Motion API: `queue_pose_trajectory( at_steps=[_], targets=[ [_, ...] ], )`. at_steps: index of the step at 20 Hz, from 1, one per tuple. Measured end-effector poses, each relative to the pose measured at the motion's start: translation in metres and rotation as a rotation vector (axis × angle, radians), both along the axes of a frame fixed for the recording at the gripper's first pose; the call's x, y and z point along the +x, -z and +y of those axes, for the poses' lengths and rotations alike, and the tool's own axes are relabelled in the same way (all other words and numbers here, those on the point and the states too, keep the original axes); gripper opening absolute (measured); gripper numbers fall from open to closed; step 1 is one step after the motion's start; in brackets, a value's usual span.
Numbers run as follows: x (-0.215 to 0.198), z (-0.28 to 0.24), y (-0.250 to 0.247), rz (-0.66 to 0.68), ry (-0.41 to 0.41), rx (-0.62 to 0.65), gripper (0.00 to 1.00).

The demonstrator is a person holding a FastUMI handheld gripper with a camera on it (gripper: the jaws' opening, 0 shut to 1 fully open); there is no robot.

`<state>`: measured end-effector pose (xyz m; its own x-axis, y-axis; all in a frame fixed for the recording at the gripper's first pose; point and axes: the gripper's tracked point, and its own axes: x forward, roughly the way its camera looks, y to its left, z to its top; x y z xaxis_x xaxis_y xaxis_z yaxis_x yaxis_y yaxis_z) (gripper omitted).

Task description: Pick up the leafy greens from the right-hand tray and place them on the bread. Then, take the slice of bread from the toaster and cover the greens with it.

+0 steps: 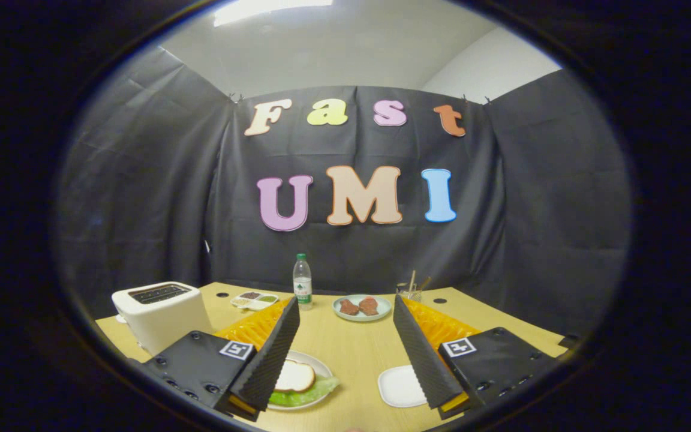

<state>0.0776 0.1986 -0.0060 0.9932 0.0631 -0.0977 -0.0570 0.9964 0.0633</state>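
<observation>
Claw (345, 321): wide open, empty, above wooden desk (357, 354). Round white plate (320, 363) (bread slice (295, 377) over green lettuce leaves (312, 393)) beside left finger. White toaster (159, 312) left.

A plastic water bottle (302, 281) stands at the far side of the wooden table (357, 354). Right of it sits a plate with two brown pieces (361, 307), then a glass of sticks (410, 291). Left of the bottle is a small snack dish (254, 299).
</observation>
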Motion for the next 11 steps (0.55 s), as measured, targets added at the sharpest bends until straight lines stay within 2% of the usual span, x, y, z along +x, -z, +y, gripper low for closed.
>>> queue_pose_trajectory(
  at_steps=[3, 11],
  targets=[
    [-0.004, -0.002, 0.002, 0.011, -0.027, 0.015, 0.98],
    [-0.012, -0.032, 0.008, 0.026, 0.025, -0.023, 0.98]
  ],
)
